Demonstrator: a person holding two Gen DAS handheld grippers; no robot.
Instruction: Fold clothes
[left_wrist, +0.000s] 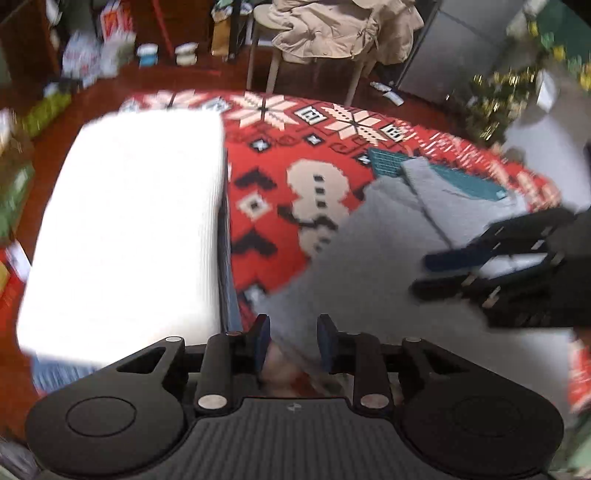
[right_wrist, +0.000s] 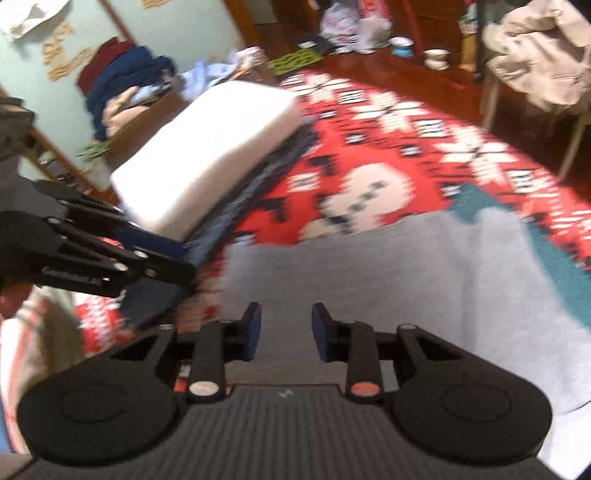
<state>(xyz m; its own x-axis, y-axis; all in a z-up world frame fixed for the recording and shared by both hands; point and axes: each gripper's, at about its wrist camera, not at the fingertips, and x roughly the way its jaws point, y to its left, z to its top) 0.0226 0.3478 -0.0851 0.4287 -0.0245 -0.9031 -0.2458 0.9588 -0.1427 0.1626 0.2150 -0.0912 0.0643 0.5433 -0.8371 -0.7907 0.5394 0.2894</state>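
A soft grey knit garment (right_wrist: 388, 280) lies spread on the red blanket with white snowflake and snowman patterns (left_wrist: 280, 206), which seems to cover a bed or low surface; I cannot tell which. In the right wrist view the garment fills the middle out to four o'clock, with a teal patch of cloth (right_wrist: 569, 280) showing past its edge at three o'clock. The left tool (left_wrist: 293, 341) hangs over the garment's near-left edge with its blue pads a narrow gap apart and nothing pinched between them. The right tool (right_wrist: 286, 330) stands over the cloth the same way, narrowly parted and empty. At ten o'clock in the left wrist view sits a thick white foam block (left_wrist: 125, 229) on a stack of folded dark blue clothes (right_wrist: 243, 206). The garment looks light, limp and a little thick, like fleece or sweatshirt jersey, so I'd judge it will sag and drape rather than hold a line, and it should not slip much against the pads. It is best pinched at two points along one hem or edge, one tool to each corner, taking only the layers meant to move, and lifted evenly so the fold falls straight. Both views are smeared, so the garment's seams are hard to make out.
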